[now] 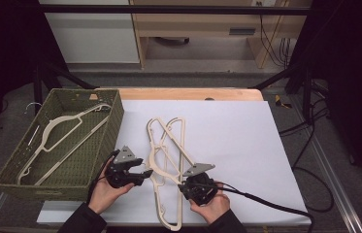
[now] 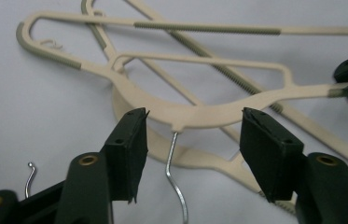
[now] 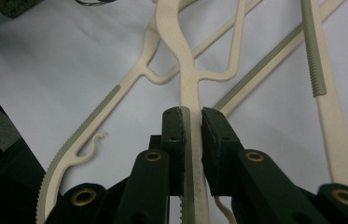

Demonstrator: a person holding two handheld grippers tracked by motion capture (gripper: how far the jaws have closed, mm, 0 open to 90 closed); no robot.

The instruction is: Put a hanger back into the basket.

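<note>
White sheet [image 1: 237, 141], unmarked cream hangers [image 1: 165, 145]

Two cream plastic clothes hangers lie overlapped on the white sheet on the counter. The upper hanger [image 1: 161, 158] has a curved neck, thin open arms and grey-green ribbed grip strips along its shoulders; one shoulder arm is pinched between the right tool's [image 3: 191, 116] pads. Its thin metal hook [image 2: 174, 175] bends out from the neck and sits between the left tool's [image 2: 190, 128] parted pads, untouched by either. The lower hanger [image 1: 166, 128], of the same make, lies flat beneath it, crossing it at an angle, with its own metal hook [image 2: 30, 177] just beside.
</note>
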